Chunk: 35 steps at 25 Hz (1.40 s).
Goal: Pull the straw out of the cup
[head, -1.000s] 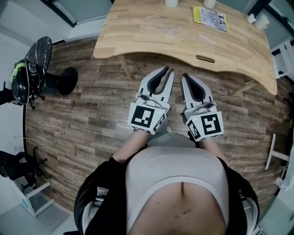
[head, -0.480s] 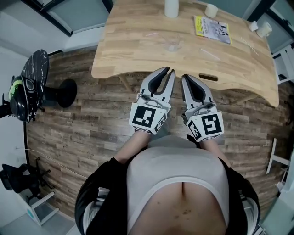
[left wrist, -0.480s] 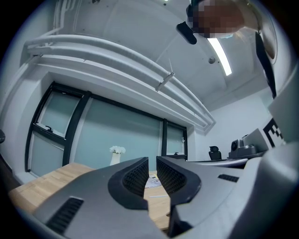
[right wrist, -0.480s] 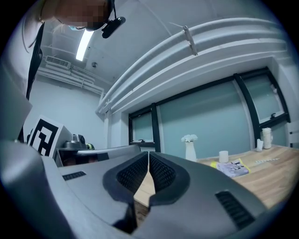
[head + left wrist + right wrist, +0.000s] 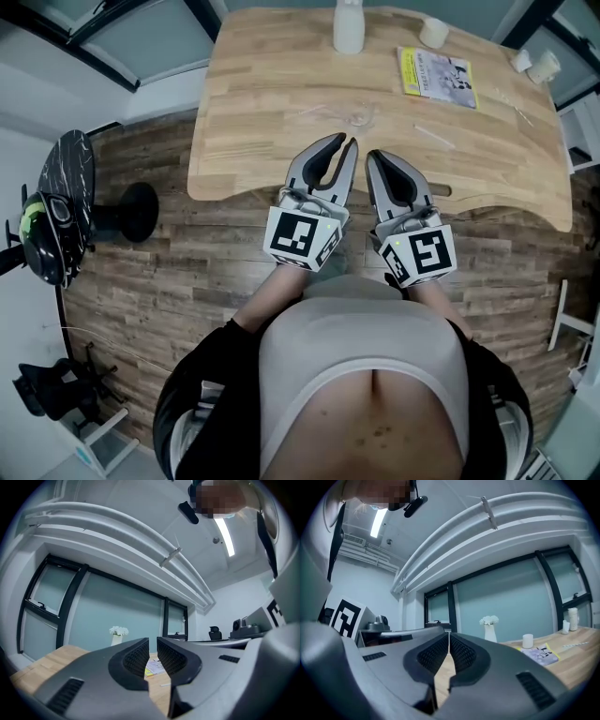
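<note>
Cup (image 5: pixel 359 118): clear, standing on the wooden surface (image 5: pixel 253 103) near its front edge. The straw is too small to make out, so its direction and long axis cannot be told. A thin pale stick (image 5: pixel 431 134) lies flat to the cup's right, with its long axis running diagonally. A booklet (image 5: pixel 437 73) and a white vase (image 5: pixel 349 28) lie farther back.

Left gripper (image 5: pixel 346 141): held level, tips over the front edge just short of the cup, jaws slightly apart with nothing between them.

Right gripper (image 5: pixel 373 155): alongside, jaws pressed together and empty.
</note>
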{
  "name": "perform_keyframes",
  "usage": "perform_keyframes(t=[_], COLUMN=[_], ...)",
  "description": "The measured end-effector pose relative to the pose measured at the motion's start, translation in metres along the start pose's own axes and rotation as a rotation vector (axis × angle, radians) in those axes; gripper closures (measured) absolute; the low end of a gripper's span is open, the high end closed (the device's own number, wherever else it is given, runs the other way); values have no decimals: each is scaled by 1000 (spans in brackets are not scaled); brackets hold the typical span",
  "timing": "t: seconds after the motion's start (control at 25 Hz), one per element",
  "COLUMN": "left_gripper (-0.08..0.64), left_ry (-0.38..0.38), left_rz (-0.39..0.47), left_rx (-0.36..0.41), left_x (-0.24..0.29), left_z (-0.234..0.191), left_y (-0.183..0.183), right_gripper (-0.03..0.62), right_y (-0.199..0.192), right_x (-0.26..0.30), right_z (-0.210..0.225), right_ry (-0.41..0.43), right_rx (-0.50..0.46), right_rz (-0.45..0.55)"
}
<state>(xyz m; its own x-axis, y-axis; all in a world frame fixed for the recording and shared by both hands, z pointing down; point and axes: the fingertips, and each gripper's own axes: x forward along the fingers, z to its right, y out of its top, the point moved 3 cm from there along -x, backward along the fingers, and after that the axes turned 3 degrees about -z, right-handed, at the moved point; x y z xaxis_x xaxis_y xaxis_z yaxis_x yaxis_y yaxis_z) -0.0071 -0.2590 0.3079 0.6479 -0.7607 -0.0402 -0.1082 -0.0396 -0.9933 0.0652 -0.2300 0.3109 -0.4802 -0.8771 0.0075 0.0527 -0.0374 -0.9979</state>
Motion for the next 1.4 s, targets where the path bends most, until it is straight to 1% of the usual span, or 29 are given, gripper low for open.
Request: perform_keyframes(t=[0.24,0.64,1.12,1.4], left_gripper=[505,518,534,548], left_ry=[-7,-26,-38,-33], left_rz=[1,-5,-7,-4], left_rx=[-9,2,8,6], left_x=[29,59,81,88], left_z=[-33,-66,-88,-89], left_y=[5,7,7,8], right_gripper=[561,561,561,561], right_y=[3,4,1,2], right_x=[37,80,107,111], right_z=[18,38,54,61], right_ry=[-29,-61,-83,-81], right_rx=[3,10,16,13], right_rz=[-1,10,3,-1])
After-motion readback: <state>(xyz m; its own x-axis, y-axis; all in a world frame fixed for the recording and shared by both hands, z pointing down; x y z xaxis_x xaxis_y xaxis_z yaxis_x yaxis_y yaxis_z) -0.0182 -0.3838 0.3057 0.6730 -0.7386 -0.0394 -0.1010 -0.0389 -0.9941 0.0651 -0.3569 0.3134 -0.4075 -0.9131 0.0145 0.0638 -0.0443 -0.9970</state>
